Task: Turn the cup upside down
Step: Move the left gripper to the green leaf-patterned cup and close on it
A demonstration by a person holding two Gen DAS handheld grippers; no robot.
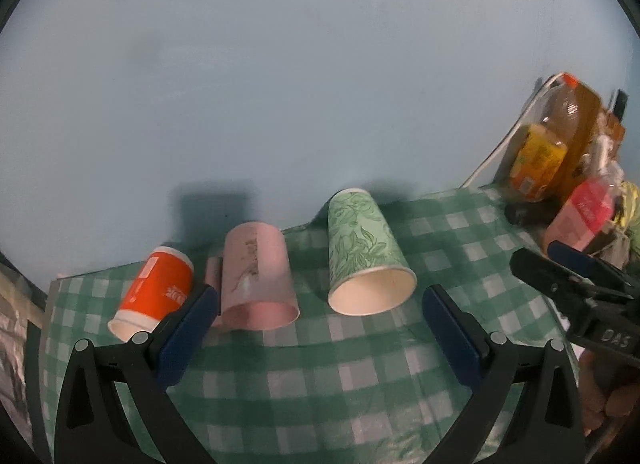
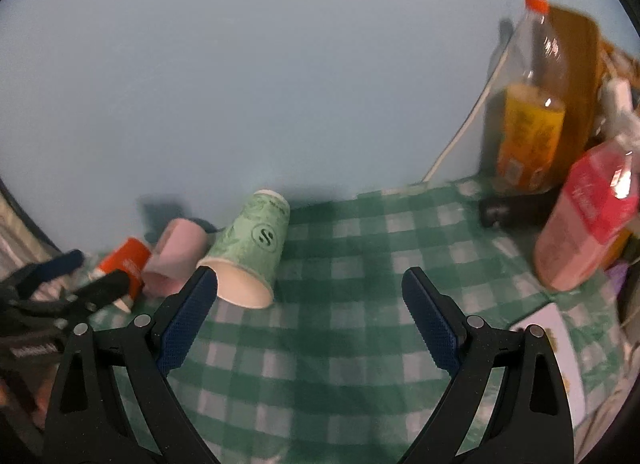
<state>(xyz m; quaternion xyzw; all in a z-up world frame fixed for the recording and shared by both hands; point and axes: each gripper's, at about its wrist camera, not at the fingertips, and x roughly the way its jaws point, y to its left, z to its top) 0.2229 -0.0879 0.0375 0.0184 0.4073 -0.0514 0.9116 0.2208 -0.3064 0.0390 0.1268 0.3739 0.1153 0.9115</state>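
Observation:
Three paper cups stand tilted in a row on the green checked cloth (image 1: 304, 380), mouths toward me. The orange cup (image 1: 156, 294) is at the left, the pink cup (image 1: 256, 276) in the middle, the green leaf-print cup (image 1: 360, 254) at the right. My left gripper (image 1: 320, 304) is open and empty just in front of the pink and green cups. My right gripper (image 2: 310, 288) is open and empty, its left finger close to the green cup's (image 2: 250, 254) mouth. The right gripper also shows at the right edge of the left wrist view (image 1: 576, 276).
A big bottle of orange drink (image 2: 532, 112) and a pink bottle (image 2: 588, 220) stand at the back right, with a black object (image 2: 508, 210) at their foot. A white card (image 2: 560, 348) lies at the right edge. A pale blue wall stands behind the cups.

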